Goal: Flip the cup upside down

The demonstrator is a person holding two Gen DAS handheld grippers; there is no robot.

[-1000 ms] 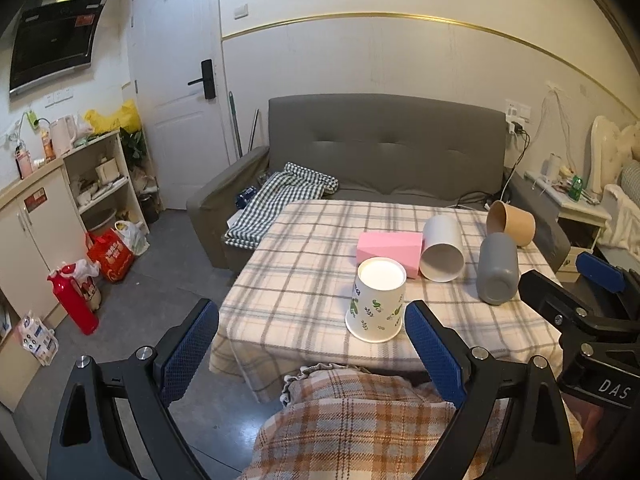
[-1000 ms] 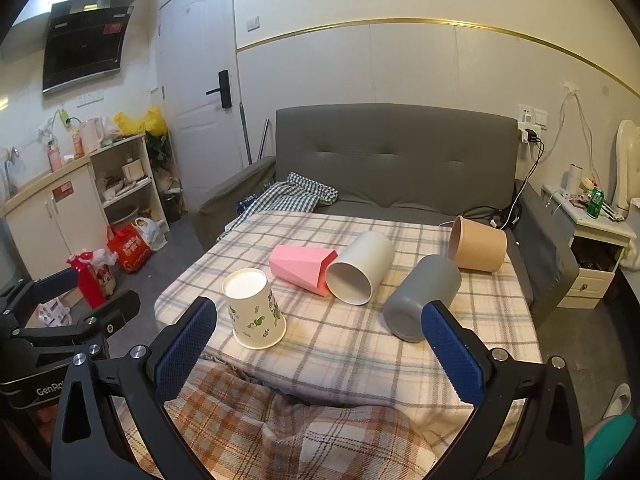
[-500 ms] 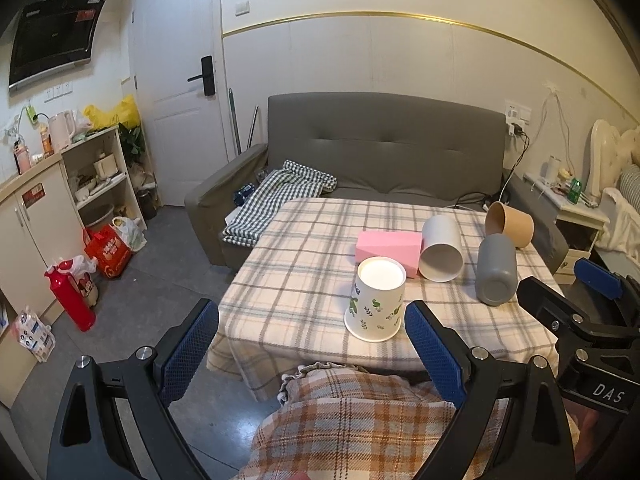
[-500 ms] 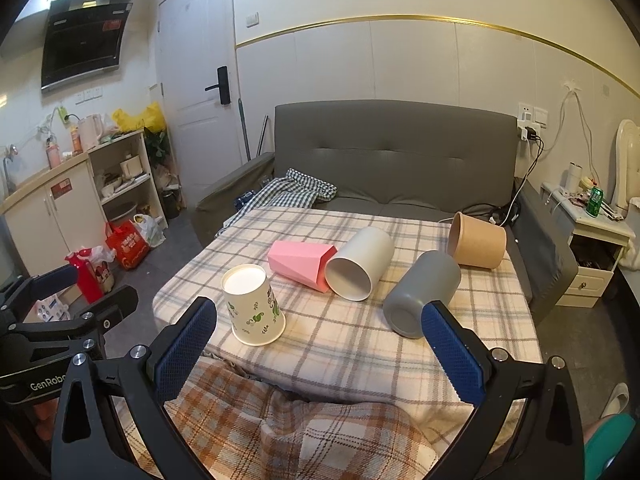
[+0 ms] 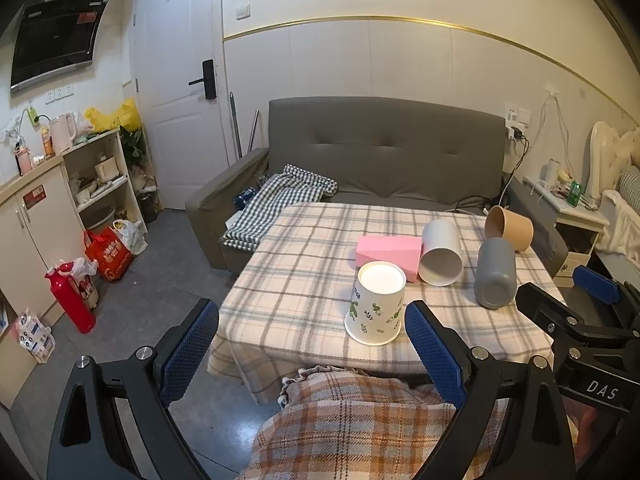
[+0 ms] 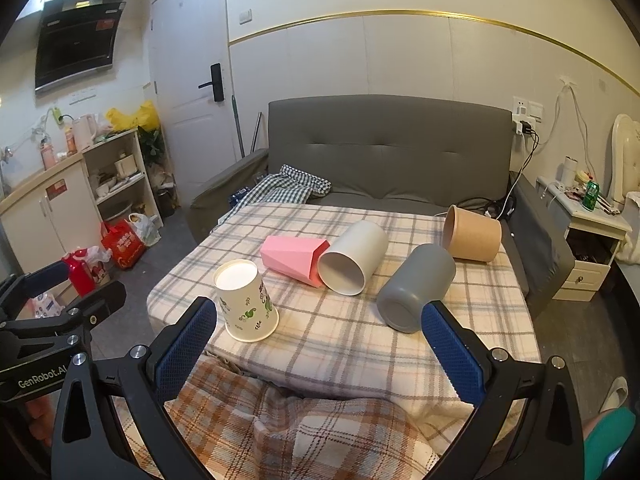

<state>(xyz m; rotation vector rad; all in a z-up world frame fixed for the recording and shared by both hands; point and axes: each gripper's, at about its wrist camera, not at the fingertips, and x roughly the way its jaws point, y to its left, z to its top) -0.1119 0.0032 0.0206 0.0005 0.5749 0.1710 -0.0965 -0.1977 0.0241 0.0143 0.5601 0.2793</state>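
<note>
A white paper cup with green leaf print (image 5: 375,304) (image 6: 245,301) stands upside down, base up, near the front edge of the plaid-covered table (image 5: 304,280) (image 6: 352,332). A pink faceted cup (image 6: 294,258), a white cup (image 6: 352,258), a grey cup (image 6: 416,286) and a brown paper cup (image 6: 472,234) lie on their sides behind it. My left gripper (image 5: 312,350) is open and empty, held before the table's front edge. My right gripper (image 6: 320,350) is open and empty, also short of the table.
A grey sofa (image 5: 384,160) with a checked cloth (image 5: 276,204) stands behind the table. A person's plaid-clad lap (image 5: 360,420) is below the grippers. Cabinets, a shelf and a red bottle (image 5: 70,300) are at the left; a nightstand (image 6: 588,240) is at the right.
Both views have shifted slightly, the cameras drifting a little; the cups have not moved. Both grippers stay open and empty.
</note>
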